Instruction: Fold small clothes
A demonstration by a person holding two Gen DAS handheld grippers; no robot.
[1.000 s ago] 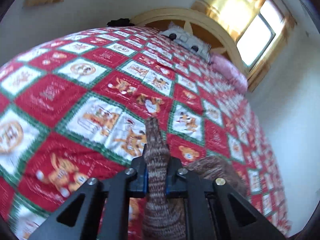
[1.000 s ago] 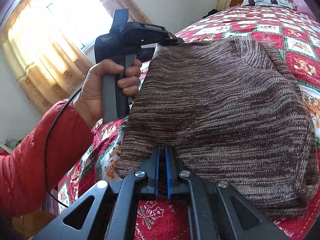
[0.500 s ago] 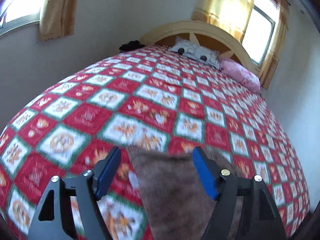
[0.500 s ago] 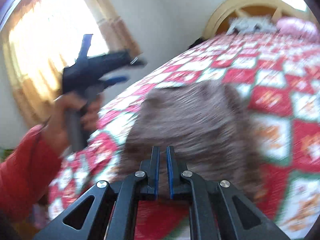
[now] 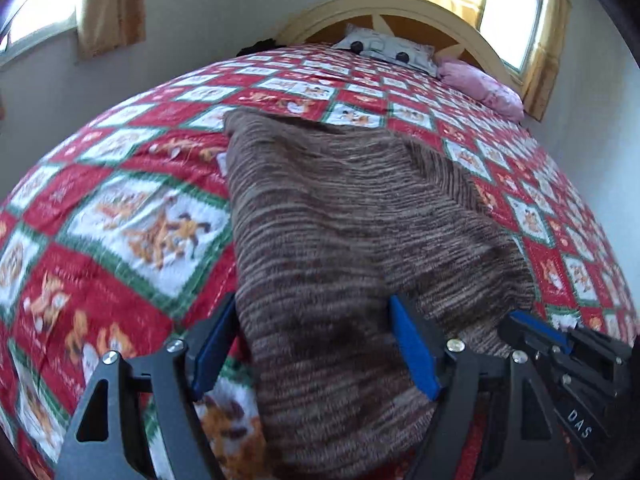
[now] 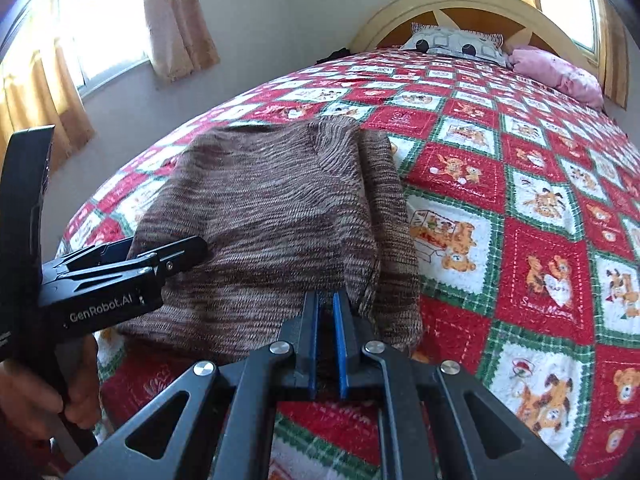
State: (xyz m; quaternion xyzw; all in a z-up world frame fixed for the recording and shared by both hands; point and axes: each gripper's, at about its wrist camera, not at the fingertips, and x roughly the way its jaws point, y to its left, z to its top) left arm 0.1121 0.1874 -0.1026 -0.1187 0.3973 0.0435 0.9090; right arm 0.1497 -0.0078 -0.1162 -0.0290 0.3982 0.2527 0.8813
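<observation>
A brown marled knit sweater [image 5: 352, 232] lies folded on the red patchwork quilt [image 5: 132, 216], near the bed's foot. My left gripper [image 5: 316, 344] is open, its blue-padded jaws spread wide over the sweater's near edge without gripping it. It also shows at the left of the right wrist view [image 6: 160, 260]. My right gripper [image 6: 325, 332] is shut on the sweater's [image 6: 272, 216] near hem, with knit fabric pinched between the blue pads. The right gripper shows at the lower right of the left wrist view [image 5: 560, 344].
A grey patterned pillow [image 6: 456, 42] and a pink pillow [image 6: 560, 74] lie at the wooden headboard [image 6: 472, 2]. Curtained windows [image 6: 100, 32] stand to the left and behind the bed. Quilt stretches to the right of the sweater.
My left gripper let go of the sweater and opened wide. The sweater, held up earlier, now lies flat on the quilt. My right gripper stays shut on the hem.
</observation>
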